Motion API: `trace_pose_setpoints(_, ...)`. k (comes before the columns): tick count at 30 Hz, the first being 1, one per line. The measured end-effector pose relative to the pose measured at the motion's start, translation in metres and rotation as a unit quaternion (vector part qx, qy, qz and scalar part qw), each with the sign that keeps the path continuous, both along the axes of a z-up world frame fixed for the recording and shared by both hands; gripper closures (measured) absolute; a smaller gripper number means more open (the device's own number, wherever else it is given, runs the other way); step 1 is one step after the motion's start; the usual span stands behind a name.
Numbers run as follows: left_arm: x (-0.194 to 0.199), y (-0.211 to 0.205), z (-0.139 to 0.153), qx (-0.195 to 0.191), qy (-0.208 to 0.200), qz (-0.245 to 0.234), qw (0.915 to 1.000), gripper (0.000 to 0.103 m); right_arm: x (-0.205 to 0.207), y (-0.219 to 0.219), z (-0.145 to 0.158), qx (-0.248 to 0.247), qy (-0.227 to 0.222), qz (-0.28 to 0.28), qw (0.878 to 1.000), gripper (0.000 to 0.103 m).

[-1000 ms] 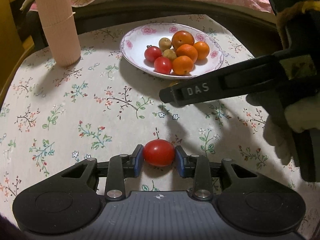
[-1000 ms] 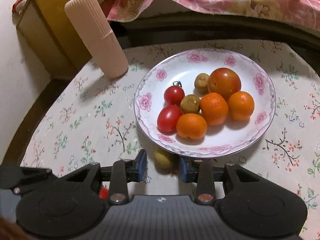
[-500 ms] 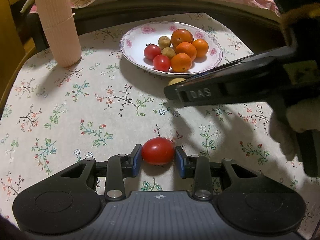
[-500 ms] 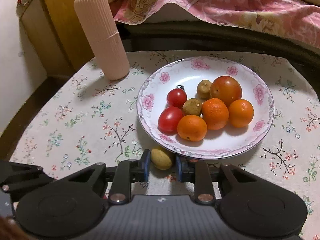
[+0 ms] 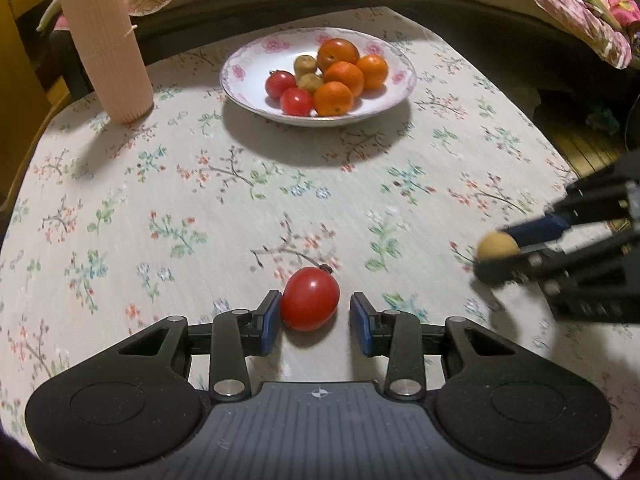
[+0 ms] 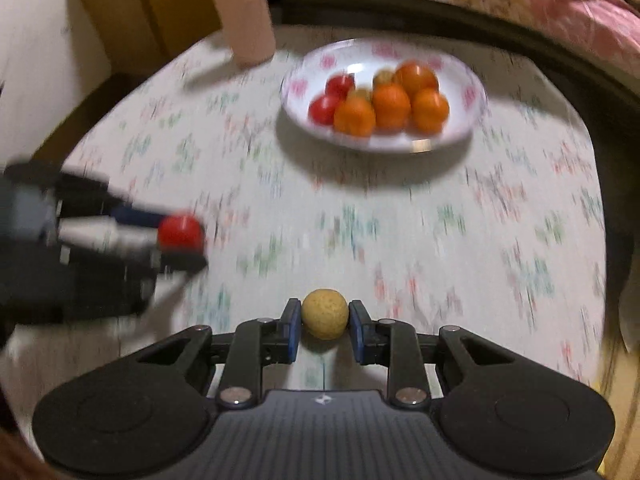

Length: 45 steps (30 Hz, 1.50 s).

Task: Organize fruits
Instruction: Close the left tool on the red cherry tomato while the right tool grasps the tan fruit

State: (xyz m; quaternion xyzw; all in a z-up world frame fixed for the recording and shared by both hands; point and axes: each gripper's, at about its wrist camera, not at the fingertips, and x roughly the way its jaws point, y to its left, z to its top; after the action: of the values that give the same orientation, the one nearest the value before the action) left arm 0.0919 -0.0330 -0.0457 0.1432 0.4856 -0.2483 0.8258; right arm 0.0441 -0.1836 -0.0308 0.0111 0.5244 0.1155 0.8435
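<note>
Your left gripper (image 5: 315, 318) points steeply down at the table, its jaws opening with the red tomato (image 5: 310, 298) between them: the left blue pad (image 5: 272, 322) touches the tomato's side, while the right pad (image 5: 360, 328) stands clear of it with a gap showing. The tomato sits on the floral tablecloth (image 5: 200, 200) just ahead of the tool. Your right gripper (image 6: 325, 326) is tilted down in much the same way and is clamped on a small yellow-brown fruit (image 6: 324, 319), both pads pressed against its sides. From the left wrist view, that gripper comes in from the right edge, blurred, with the small fruit at its tip. The right wrist view is smeared, and it shows your left gripper off to the left with the tomato at its tip. Well ahead of both tools, at the far side of the table, the flowered plate (image 5: 248, 64) holds four oranges (image 5: 344, 76), two red tomatoes and two small brownish fruits. A ribbed pink cylinder (image 5: 106, 36) stands upright to the plate's left.
</note>
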Motion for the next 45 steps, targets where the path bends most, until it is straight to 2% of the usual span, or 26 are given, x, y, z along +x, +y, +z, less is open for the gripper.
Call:
trace_pose_setpoints(4, -0.019, -0.006, 0.0, 0.014, 0.011, -0.007, 0.9998, 0.056, -0.02, 0.005, -0.001, -0.014, 0.007, 0.027, 1.0, 0.076)
trace_pose_setpoints(8, -0.024, -0.008, -0.002, 0.019, 0.011, 0.004, 0.9997, 0.055, -0.018, 0.008, 0.0, -0.017, 0.002, 0.039, 0.999, 0.075)
trace_pose_setpoints(12, -0.023, -0.01, 0.001, 0.023, -0.002, 0.004, 0.9997, 0.045, -0.006, 0.003, -0.001, 0.008, 0.02, 0.031, 0.999, 0.071)
trace_pose_setpoints(15, -0.022, -0.015, 0.004, 0.015, -0.001, -0.007, 0.9999, 0.043, -0.004, 0.002, -0.001, 0.013, 0.026, 0.037, 0.999, 0.063)
trace_pose_setpoints(18, -0.021, -0.022, 0.005, 0.017, -0.009, -0.021, 0.9996, 0.039, -0.006, 0.001, -0.001, 0.014, 0.024, 0.042, 0.999, 0.061)
trace_pose_setpoints(33, -0.004, -0.026, 0.001, 0.02, -0.003, -0.031, 0.9993, 0.037, -0.004, -0.001, 0.002, 0.016, 0.022, 0.054, 0.998, 0.06)
trace_pose_setpoints(45, -0.006, -0.031, -0.004, 0.032, 0.005, -0.049, 0.9983, 0.037, -0.008, 0.0, 0.004, 0.014, 0.022, 0.071, 0.997, 0.06)
